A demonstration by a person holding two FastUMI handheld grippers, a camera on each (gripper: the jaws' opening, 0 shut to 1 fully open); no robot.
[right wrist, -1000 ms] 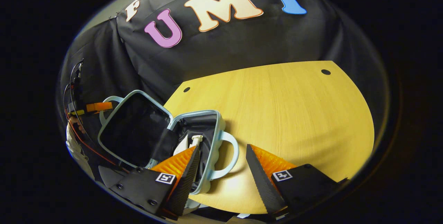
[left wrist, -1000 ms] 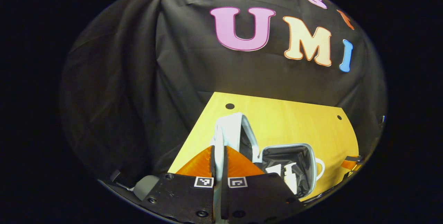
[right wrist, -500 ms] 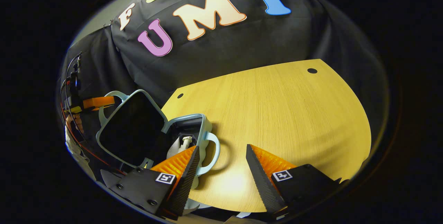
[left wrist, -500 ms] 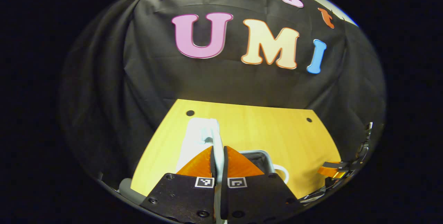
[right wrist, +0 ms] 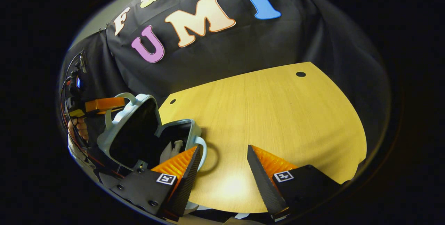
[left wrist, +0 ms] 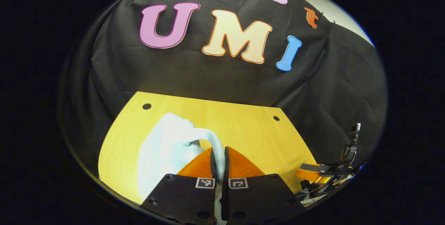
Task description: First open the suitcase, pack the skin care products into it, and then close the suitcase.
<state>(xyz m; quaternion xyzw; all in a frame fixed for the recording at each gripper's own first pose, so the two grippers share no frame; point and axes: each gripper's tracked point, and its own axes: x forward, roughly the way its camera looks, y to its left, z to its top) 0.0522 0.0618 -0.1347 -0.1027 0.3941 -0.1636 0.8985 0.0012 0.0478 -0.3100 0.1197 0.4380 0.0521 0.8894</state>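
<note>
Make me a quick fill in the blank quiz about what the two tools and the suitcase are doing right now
1. The left tool is clamped on the lid's ____.
2. The suitcase lid stands partly ____ over the base.
3. The right tool's jaws are ____, holding nothing.
4. A white pump bottle sits ____ the suitcase.

Missing words: handle; open; open; inside

suitcase (right wrist: 139, 131) on table (right wrist: 278, 113) | bottle (right wrist: 170, 148) inside suitcase
</note>
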